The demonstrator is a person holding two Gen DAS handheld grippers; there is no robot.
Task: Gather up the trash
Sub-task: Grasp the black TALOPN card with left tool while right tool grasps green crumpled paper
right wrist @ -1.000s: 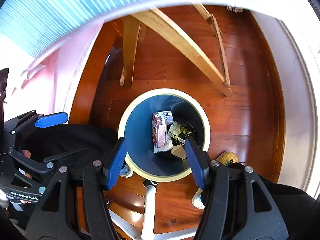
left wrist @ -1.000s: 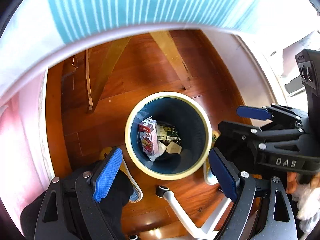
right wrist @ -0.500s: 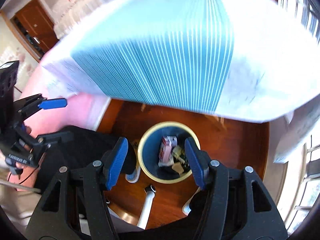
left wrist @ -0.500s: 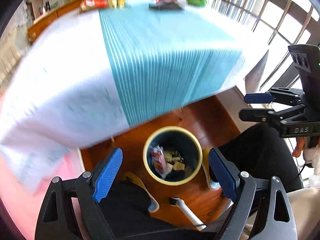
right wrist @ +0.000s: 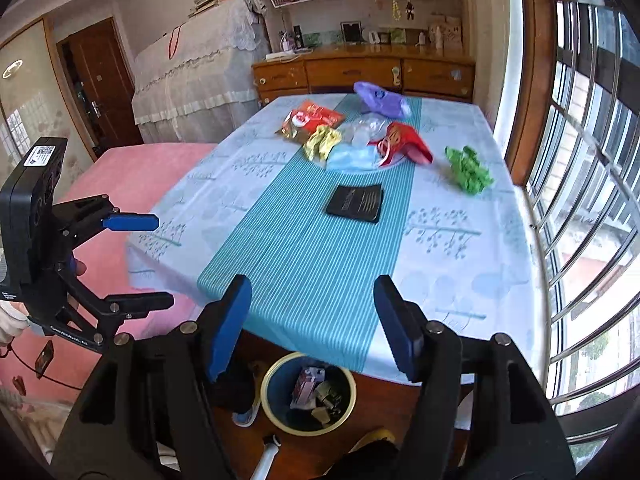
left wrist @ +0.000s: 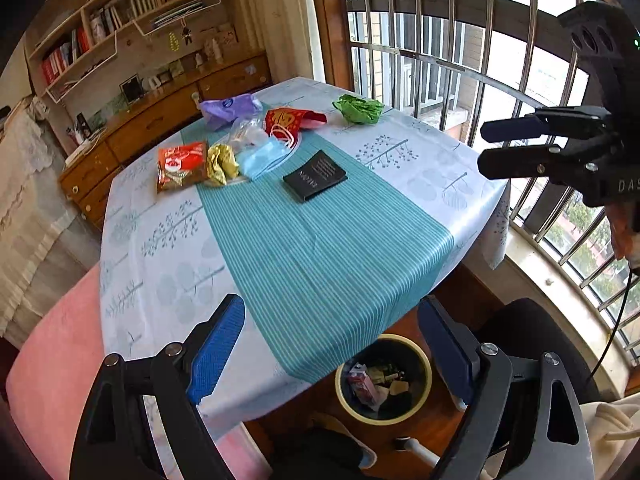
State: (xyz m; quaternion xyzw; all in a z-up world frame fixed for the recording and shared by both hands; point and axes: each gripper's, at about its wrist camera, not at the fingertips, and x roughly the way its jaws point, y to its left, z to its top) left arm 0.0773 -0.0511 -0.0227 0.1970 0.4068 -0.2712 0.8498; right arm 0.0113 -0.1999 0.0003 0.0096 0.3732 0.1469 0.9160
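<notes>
Several pieces of trash lie at the far end of the table [left wrist: 168, 264]: a red snack packet [left wrist: 182, 164], a gold wrapper [left wrist: 220, 162], a blue face mask [left wrist: 260, 156], a purple bag [left wrist: 230, 106], a red bag [left wrist: 292, 120] and crumpled green paper [left wrist: 358, 108]. Nearer lies a flat black packet [left wrist: 315, 175]. The bin [left wrist: 427, 376] with trash inside stands on the floor below the table's near edge. My left gripper [left wrist: 328, 332] hangs open and empty above that edge. My right gripper [right wrist: 312, 300] is empty too, its jaws opening, over the same edge.
A barred window [left wrist: 460, 64] runs along the right. A wooden sideboard [right wrist: 360, 70] and bookshelves stand behind the table. A pink padded seat [right wrist: 132, 176] is on the left. A white chair leg [right wrist: 266, 456] and a person's dark trousers sit beside the bin.
Both grippers have risen from over the bin, below the tablecloth, to above the table's near edge. The tabletop and its trash have come into view. The right jaws stand a little wider.
</notes>
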